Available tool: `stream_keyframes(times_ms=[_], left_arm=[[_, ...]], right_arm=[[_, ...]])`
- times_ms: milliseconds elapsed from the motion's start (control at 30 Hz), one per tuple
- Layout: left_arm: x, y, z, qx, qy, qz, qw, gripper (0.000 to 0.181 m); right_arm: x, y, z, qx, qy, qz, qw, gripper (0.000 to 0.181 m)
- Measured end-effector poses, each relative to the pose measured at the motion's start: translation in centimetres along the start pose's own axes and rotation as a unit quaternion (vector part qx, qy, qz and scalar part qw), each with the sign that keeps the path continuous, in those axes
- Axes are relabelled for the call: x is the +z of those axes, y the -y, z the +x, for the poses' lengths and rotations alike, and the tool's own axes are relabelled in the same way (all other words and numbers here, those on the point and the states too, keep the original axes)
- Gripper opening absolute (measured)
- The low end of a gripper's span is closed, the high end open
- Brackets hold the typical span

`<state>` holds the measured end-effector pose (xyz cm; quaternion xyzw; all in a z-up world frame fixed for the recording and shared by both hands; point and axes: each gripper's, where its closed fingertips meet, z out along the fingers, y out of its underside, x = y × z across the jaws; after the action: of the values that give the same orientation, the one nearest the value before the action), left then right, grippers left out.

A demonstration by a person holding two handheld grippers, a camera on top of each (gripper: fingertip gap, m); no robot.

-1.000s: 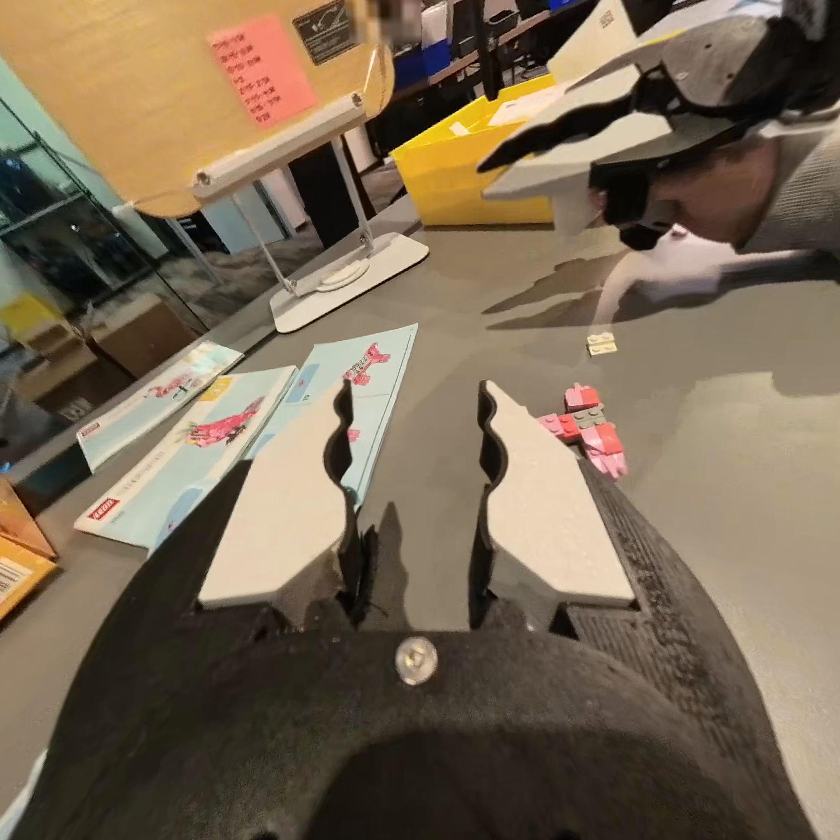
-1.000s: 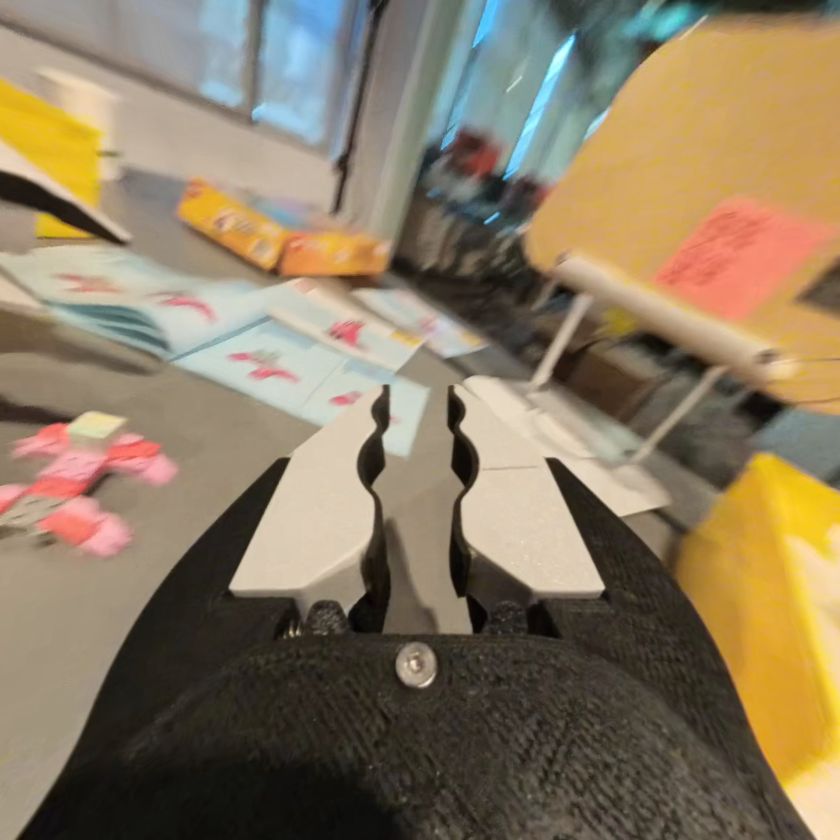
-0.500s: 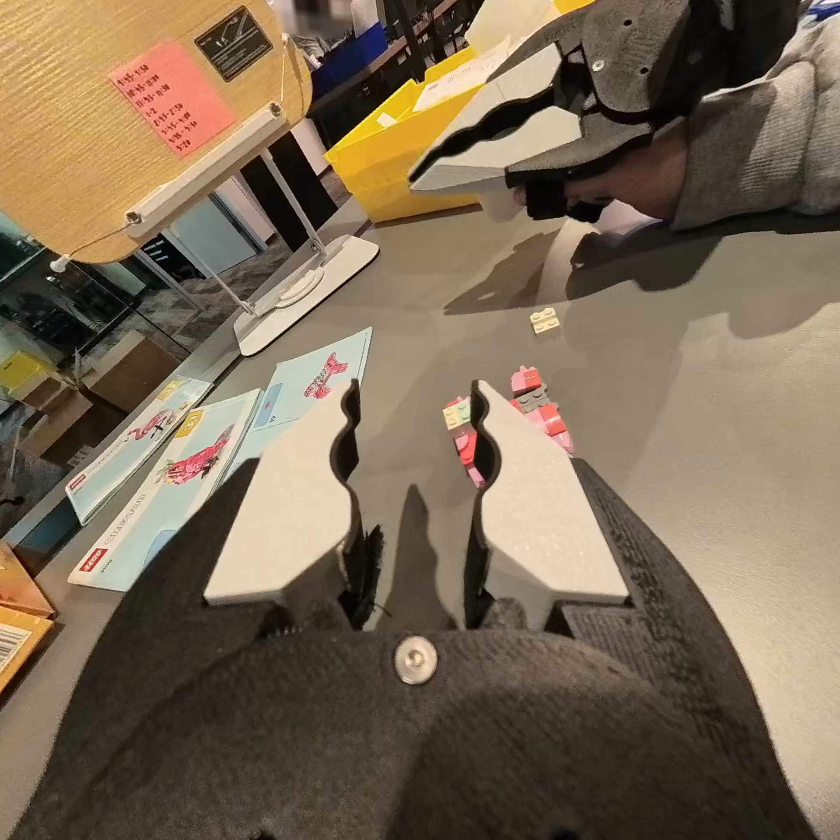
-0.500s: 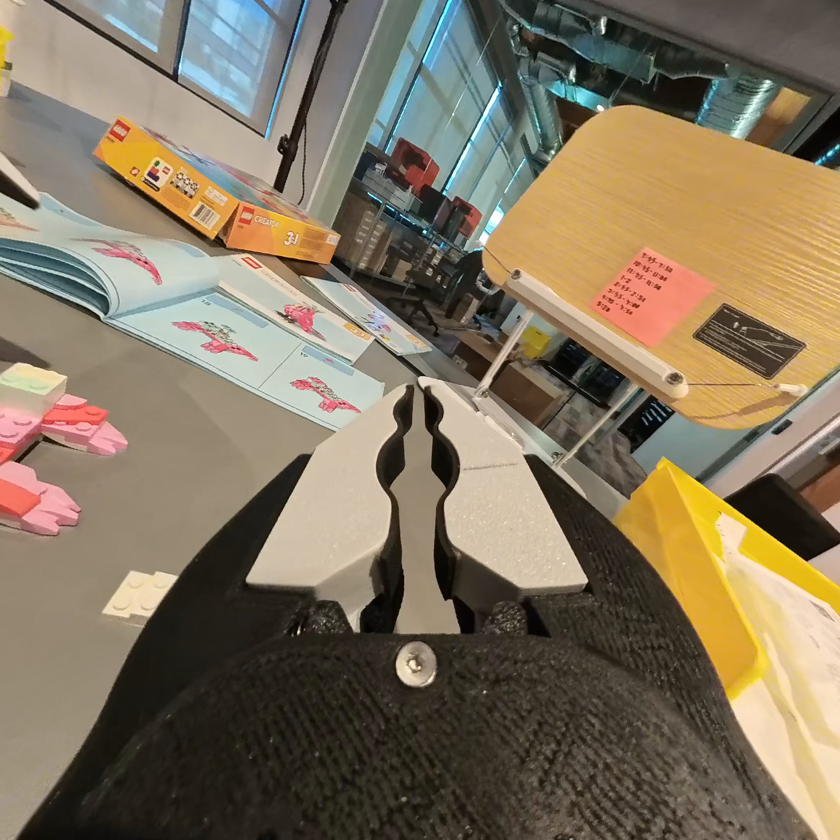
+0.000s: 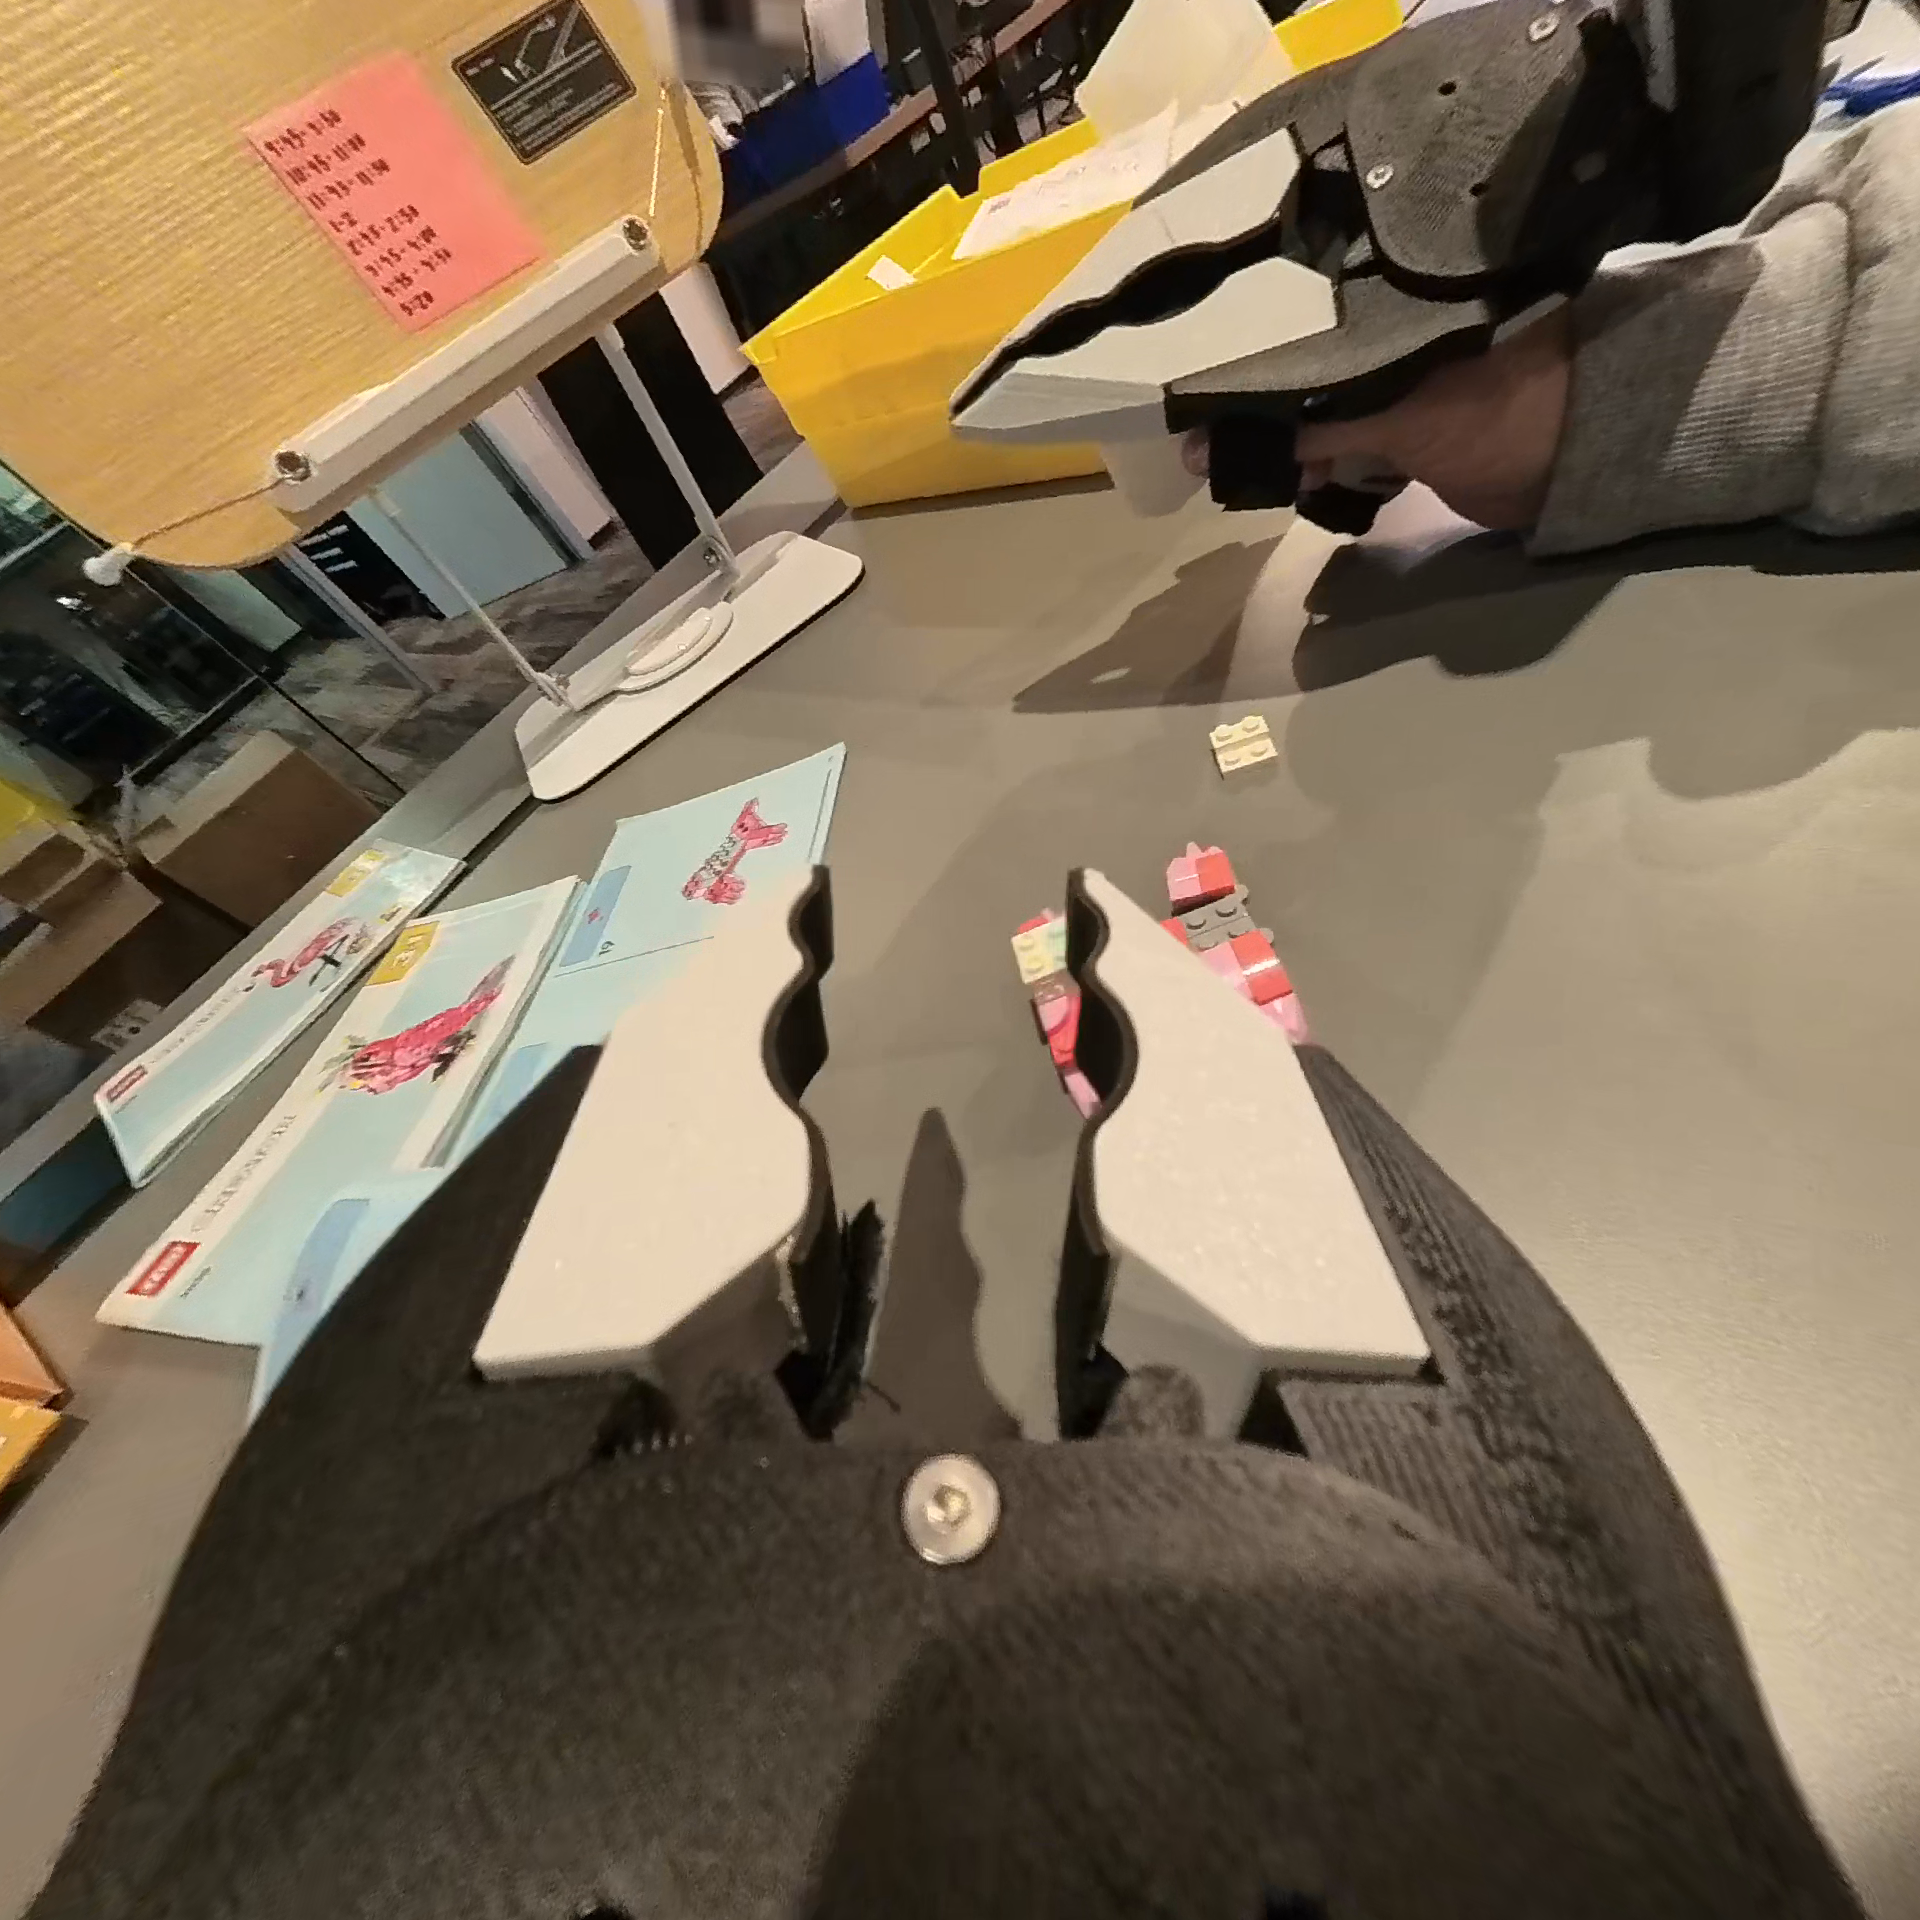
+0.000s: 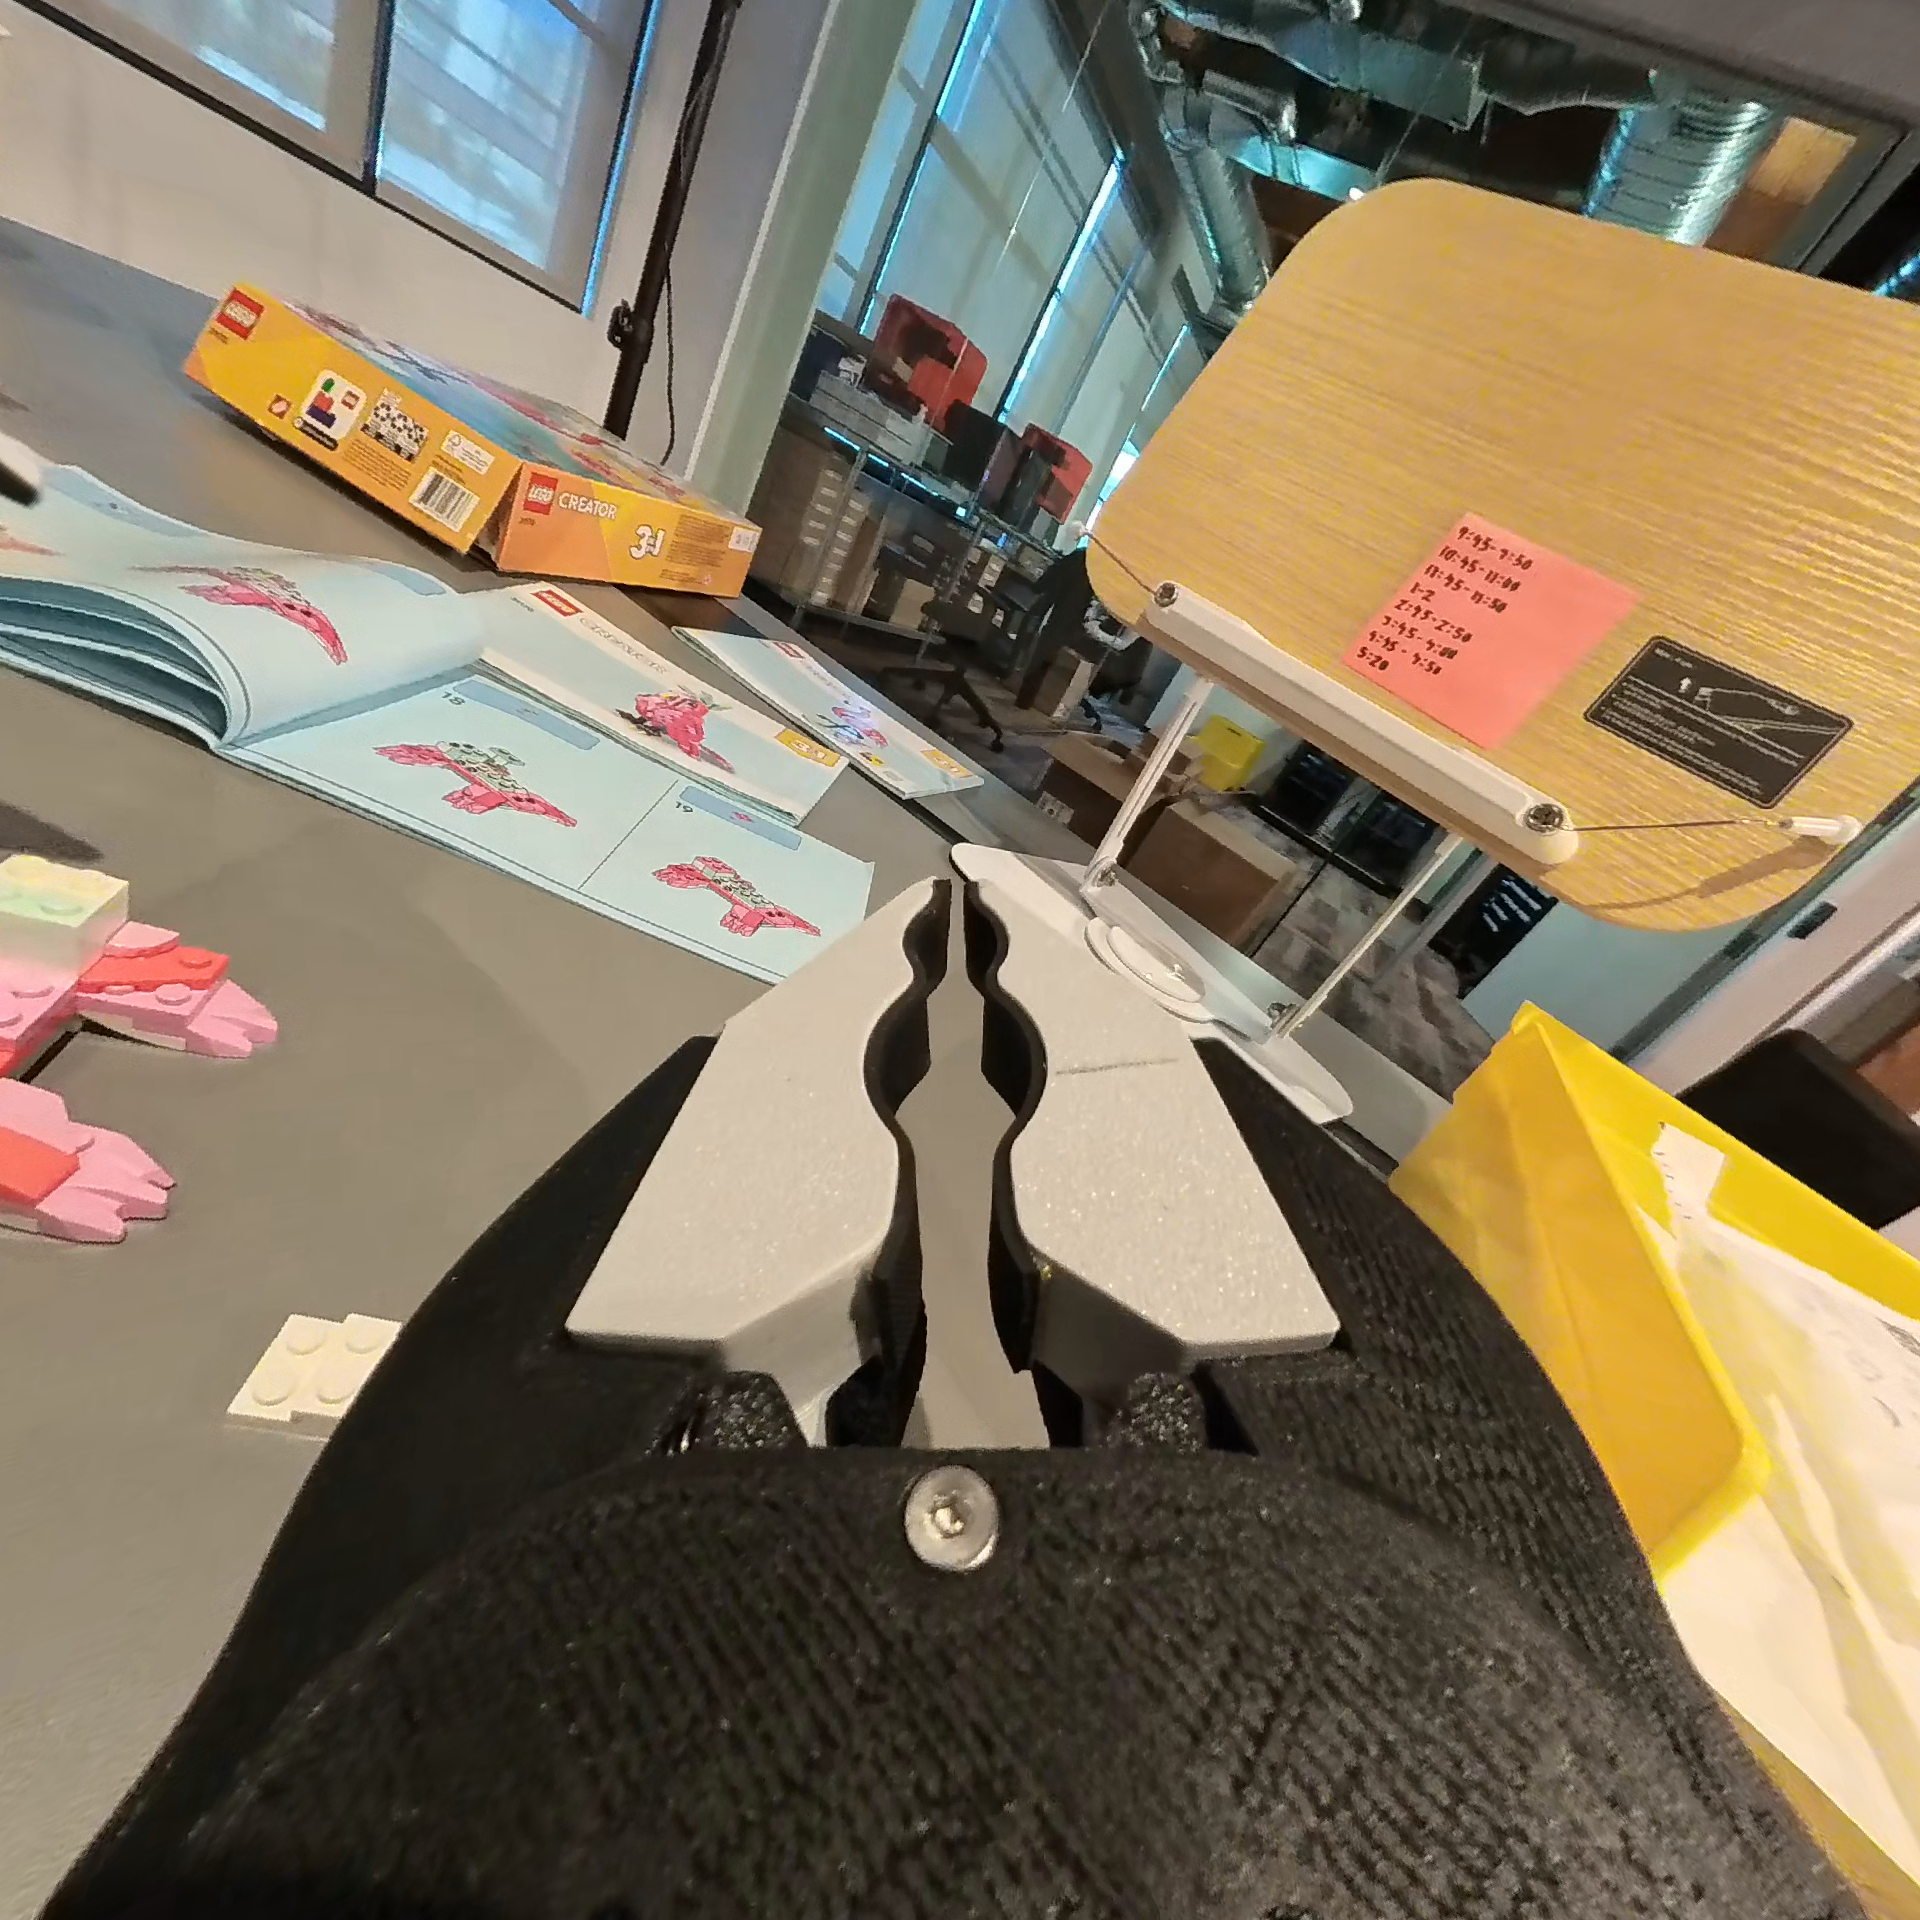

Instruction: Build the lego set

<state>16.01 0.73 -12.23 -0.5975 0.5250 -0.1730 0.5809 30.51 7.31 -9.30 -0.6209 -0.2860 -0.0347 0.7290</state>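
Pink model (image 5: 1236, 945) half-hidden behind the gaping, empty left gripper (image 5: 948, 894) — right gripper (image 6: 957, 891) nearly closed, empty.

Left tool (image 5: 948, 904) jaws wide apart; right tool (image 6: 957, 894) jaws nearly closed, empty.

Left tool (image 5: 948, 914) is empty, with its jaws apart above the desk (image 5: 1558, 1039). Pink brick model (image 5: 1236, 951) lies behind its right finger; white plate (image 5: 1245, 746) lies farther off, near booklets (image 5: 436, 1029).
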Motion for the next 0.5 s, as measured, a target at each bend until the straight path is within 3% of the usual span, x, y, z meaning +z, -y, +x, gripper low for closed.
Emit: stream_keyframes(times_ms=[500], left_arm=[[0.09,-0.15,-0.06,-0.004,-0.002,-0.003,1.0,0.044]], right_arm=[[0.15,-0.17,-0.4,0.001,0.011,-0.004,1.0,0.0]])
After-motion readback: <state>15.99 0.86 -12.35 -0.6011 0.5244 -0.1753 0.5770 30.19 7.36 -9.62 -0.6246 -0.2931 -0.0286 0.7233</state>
